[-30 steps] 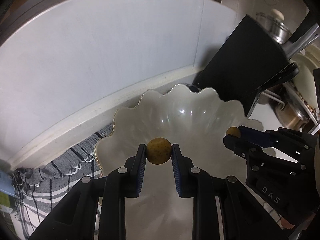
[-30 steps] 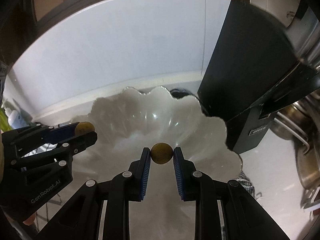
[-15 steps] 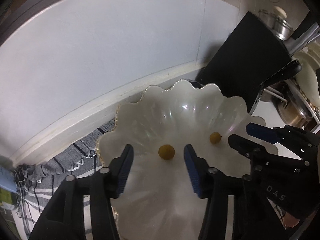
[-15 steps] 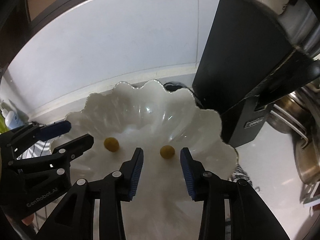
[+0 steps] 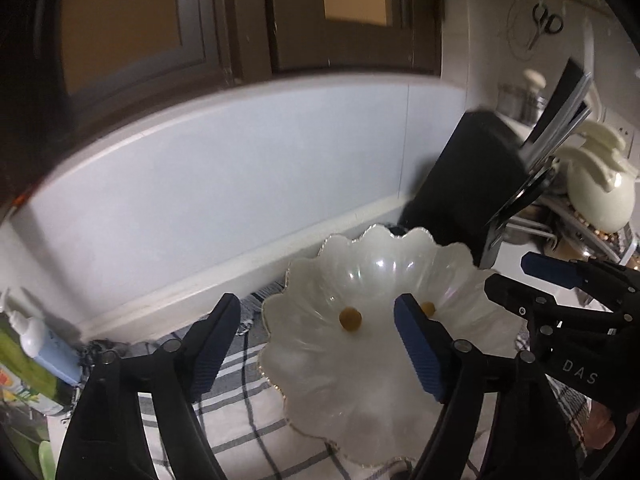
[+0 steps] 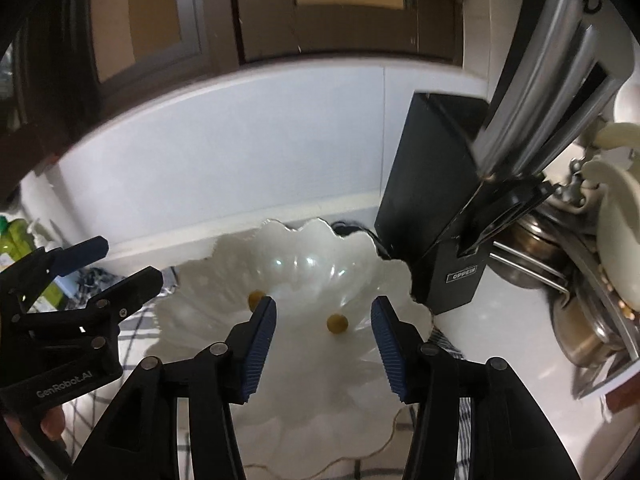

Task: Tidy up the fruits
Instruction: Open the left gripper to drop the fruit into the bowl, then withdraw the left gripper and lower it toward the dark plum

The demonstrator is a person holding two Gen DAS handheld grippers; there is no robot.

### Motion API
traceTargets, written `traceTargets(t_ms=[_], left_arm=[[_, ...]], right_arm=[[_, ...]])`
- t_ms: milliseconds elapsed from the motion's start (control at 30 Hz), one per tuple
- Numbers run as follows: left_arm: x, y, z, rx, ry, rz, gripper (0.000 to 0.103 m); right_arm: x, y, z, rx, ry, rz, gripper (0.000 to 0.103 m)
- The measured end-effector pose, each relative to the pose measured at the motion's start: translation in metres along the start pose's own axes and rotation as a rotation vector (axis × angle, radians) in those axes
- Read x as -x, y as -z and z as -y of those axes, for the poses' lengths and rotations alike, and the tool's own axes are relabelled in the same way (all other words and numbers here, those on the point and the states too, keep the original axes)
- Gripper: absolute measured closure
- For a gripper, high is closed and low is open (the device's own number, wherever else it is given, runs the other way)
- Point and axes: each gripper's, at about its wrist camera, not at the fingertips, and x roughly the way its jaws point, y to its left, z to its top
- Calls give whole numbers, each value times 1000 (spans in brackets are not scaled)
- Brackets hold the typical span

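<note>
A white scalloped bowl (image 5: 360, 412) (image 6: 320, 400) stands on a checked cloth. Two small yellow-brown round fruits lie inside it. In the left wrist view one fruit (image 5: 350, 317) lies between my fingers and the other (image 5: 428, 309) is half hidden behind my right finger. In the right wrist view they lie apart, one (image 6: 337, 323) between my fingers and one (image 6: 255, 299) at the left finger. My left gripper (image 5: 318, 316) is wide open and empty above the bowl. My right gripper (image 6: 323, 318) is wide open and empty too. Each gripper shows in the other's view, the right (image 5: 516, 280) and the left (image 6: 120, 264).
A black knife block (image 6: 436, 208) with steel handles stands just right of the bowl. Pots and a cream teapot (image 5: 600, 192) crowd the right. Bottles (image 5: 32, 344) stand at the left. The tiled wall (image 5: 240, 184) and dark window frame are behind.
Both grippers let go of their fruits, which dropped into the bowl. Both have since opened wider and pulled up and back from the bowl.
</note>
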Motion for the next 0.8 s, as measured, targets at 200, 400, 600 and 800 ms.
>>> traceTargets(t_ms=[200,400,600,800], left_arm=[[36,8,-6,17,-2,44,24],[72,19,-5,1,10,98,22],[106,36,-5,-16,22,140,22],[131,54,-4,-16,23,162,21]], right_arm=[[37,9,-9,2,0,58,52],[71,22,-17,3,18,124,48],[105,40,-21,9,37,181,48],[131,57,-28,29,35,204,48]])
